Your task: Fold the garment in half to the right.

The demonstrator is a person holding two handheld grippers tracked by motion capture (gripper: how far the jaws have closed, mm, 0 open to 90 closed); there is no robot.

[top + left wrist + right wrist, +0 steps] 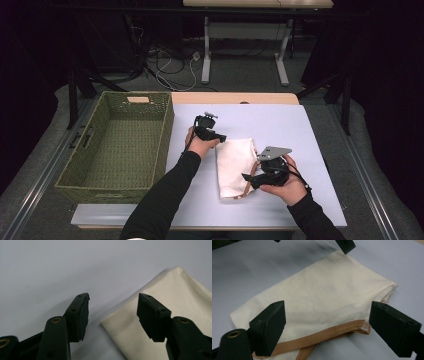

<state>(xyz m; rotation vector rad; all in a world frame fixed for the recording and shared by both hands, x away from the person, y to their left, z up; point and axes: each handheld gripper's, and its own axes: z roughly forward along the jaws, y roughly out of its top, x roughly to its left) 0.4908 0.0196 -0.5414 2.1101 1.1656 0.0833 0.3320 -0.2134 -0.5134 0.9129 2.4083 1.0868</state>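
Note:
A folded cream cloth (pixel 234 167) with a tan-edged hem (pixel 332 331) lies on the white table top (pixel 280 120). My left gripper (pixel 220 139) hovers at the cloth's far left corner. In the left gripper view its jaws (pixel 113 300) stand apart over the corner of the cloth (pixel 185 290), with no pad pressing on it. My right gripper (pixel 247 179) is at the cloth's near right edge. Its jaws (pixel 328 310) are wide open on either side of the hem, above the cloth (pixel 324 297) and apart from it.
A green woven basket (pixel 100 187) stands at the table's left, with nothing in it. The white table top has free room to the right of the cloth and behind it. Past the far edge are a desk frame and cables on the floor.

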